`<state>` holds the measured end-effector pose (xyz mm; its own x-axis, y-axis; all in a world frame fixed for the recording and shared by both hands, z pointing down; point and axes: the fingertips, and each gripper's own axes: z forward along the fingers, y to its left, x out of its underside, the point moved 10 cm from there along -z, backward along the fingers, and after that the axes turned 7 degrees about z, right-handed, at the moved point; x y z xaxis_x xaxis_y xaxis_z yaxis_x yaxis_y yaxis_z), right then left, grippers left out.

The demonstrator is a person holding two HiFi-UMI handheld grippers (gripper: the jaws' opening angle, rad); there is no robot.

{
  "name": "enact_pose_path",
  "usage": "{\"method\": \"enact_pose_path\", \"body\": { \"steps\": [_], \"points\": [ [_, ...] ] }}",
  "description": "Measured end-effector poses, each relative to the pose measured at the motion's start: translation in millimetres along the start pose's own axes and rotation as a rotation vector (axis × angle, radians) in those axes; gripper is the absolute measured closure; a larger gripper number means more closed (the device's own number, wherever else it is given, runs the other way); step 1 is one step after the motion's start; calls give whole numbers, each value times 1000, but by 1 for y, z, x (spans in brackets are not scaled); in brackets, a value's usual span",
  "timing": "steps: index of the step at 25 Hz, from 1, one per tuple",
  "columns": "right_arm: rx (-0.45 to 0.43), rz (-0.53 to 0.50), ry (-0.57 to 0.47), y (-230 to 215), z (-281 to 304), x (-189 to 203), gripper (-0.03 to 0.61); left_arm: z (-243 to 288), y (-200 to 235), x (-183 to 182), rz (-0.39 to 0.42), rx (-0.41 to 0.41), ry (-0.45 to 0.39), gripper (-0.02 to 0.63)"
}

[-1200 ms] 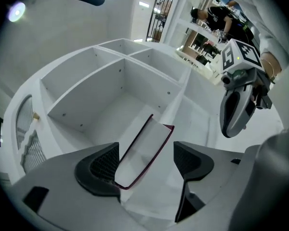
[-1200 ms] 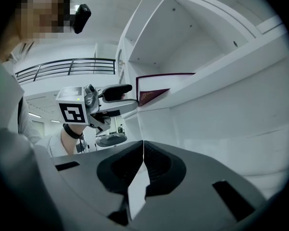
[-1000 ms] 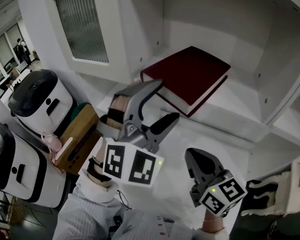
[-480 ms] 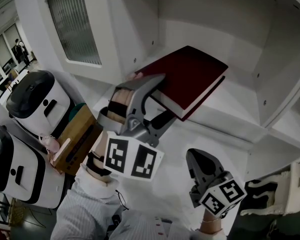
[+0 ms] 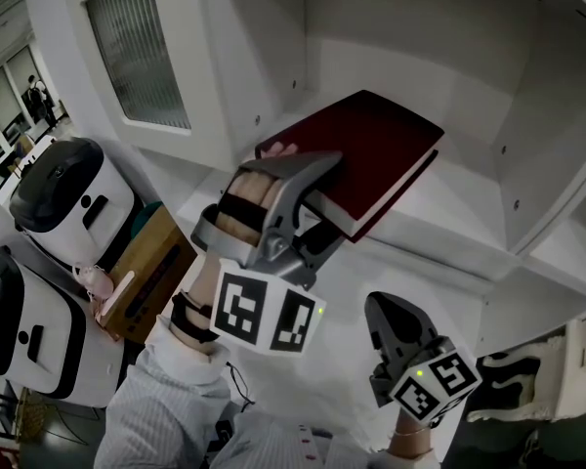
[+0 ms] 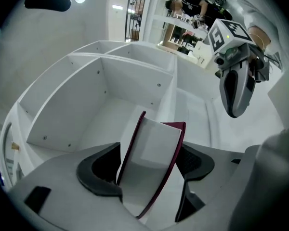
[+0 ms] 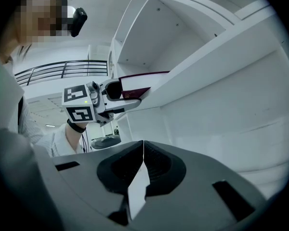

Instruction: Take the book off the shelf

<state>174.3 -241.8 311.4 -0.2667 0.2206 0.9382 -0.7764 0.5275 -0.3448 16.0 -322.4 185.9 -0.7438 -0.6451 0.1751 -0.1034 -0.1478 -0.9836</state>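
Observation:
A dark red hardcover book (image 5: 371,149) lies flat on the white shelf board (image 5: 439,213), its near corner out over the front edge. My left gripper (image 5: 330,195) is shut on that corner, one finger above the cover and one below. In the left gripper view the book (image 6: 154,148) stands edge-on between the two black pads, its white page block towards the camera. My right gripper (image 5: 376,306) hangs lower right in front of the shelf, shut and holding nothing. From the right gripper view, its jaws (image 7: 143,146) meet in a line and the book (image 7: 137,83) shows far off.
The shelf unit has white side walls and a divider (image 5: 527,164) right of the book. A frosted-glass door (image 5: 137,52) stands at upper left. Two white rounded machines (image 5: 63,184) and a cardboard box (image 5: 146,272) sit below left.
My left gripper has moved in over the book's near corner and closed on it. The book has shifted a little towards the front. The right gripper has stayed where it was.

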Motion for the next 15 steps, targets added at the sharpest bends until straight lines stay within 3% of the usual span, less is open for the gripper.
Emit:
{"method": "enact_pose_path", "body": {
  "steps": [2, 15],
  "points": [
    [3, 0, 1, -1, -1, -1, 564, 0, 0, 0, 25, -16, 10, 299],
    [10, -1, -4, -3, -3, -1, 565, -5, 3, -1, 38, -11, 18, 339]
  ]
}}
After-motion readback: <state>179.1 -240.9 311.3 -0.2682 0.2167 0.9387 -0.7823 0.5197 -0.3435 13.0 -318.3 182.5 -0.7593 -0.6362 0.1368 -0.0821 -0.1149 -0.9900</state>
